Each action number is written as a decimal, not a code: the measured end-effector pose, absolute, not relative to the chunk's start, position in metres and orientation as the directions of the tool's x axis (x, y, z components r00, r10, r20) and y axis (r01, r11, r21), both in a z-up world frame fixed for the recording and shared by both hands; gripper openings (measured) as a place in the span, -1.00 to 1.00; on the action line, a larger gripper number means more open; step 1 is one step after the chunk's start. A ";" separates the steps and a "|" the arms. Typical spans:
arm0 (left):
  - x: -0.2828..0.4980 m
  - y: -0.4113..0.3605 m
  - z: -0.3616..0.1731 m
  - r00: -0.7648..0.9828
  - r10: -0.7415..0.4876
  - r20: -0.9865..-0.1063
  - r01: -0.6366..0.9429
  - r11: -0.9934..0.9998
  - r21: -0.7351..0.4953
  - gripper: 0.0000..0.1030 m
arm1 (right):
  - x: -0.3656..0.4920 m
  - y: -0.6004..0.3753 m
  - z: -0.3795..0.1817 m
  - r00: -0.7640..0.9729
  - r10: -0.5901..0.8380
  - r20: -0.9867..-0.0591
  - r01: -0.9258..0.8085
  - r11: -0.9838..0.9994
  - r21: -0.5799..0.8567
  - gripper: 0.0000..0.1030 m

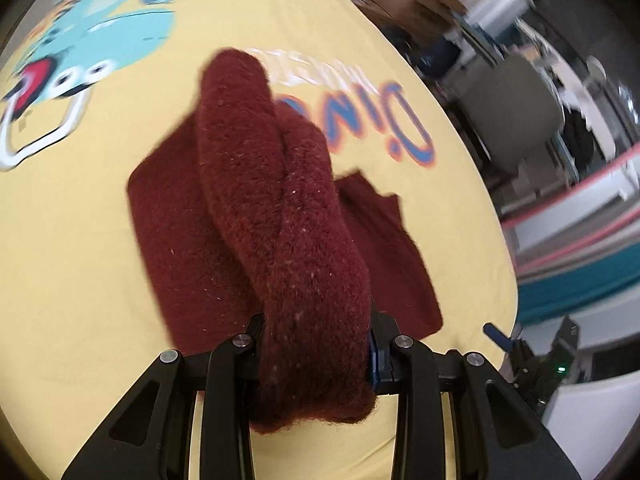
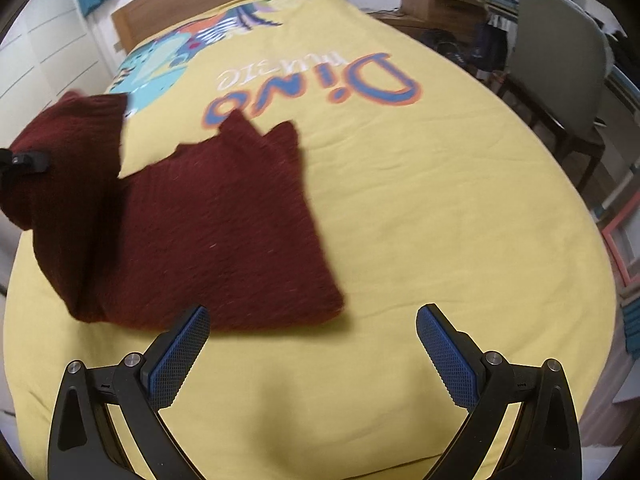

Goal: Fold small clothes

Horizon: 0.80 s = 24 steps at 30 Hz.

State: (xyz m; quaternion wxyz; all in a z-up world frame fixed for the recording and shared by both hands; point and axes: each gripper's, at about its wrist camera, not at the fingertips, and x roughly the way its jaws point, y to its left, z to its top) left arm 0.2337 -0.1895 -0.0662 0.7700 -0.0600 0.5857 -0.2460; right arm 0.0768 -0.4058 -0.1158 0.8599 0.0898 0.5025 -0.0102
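A: Where's the garment rn?

B: Dark red knit sweater [image 2: 224, 232] lies mostly flat on the yellow bedspread [image 2: 420, 220], just below the "Dino" print [image 2: 320, 88]. One end's lifted off the bed on your left.

A: Left gripper?

B: Your left gripper [image 1: 316, 360] is clamped on that lifted end; thick fold of sweater [image 1: 280, 216] fills the gap btwn the jaws, fabric bunches out past them toward the cam. Rest drapes down to the flat part.

A: And right?

B: Your right gripper [image 2: 312, 360] is spread wide, holding nothing. It hangs over bare bedspread; left blue pad [image 2: 176, 364] sits just by the sweater's near edge, can't tell if touching. Grey chair [image 2: 560, 64] stands off the bed's right side.
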 end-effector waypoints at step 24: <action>0.209 -0.262 -0.104 0.189 -0.240 -0.952 0.348 0.923 -0.163 0.89 | 0.051 -0.440 -0.141 0.431 0.066 -0.900 0.171 0.973 0.153 1.00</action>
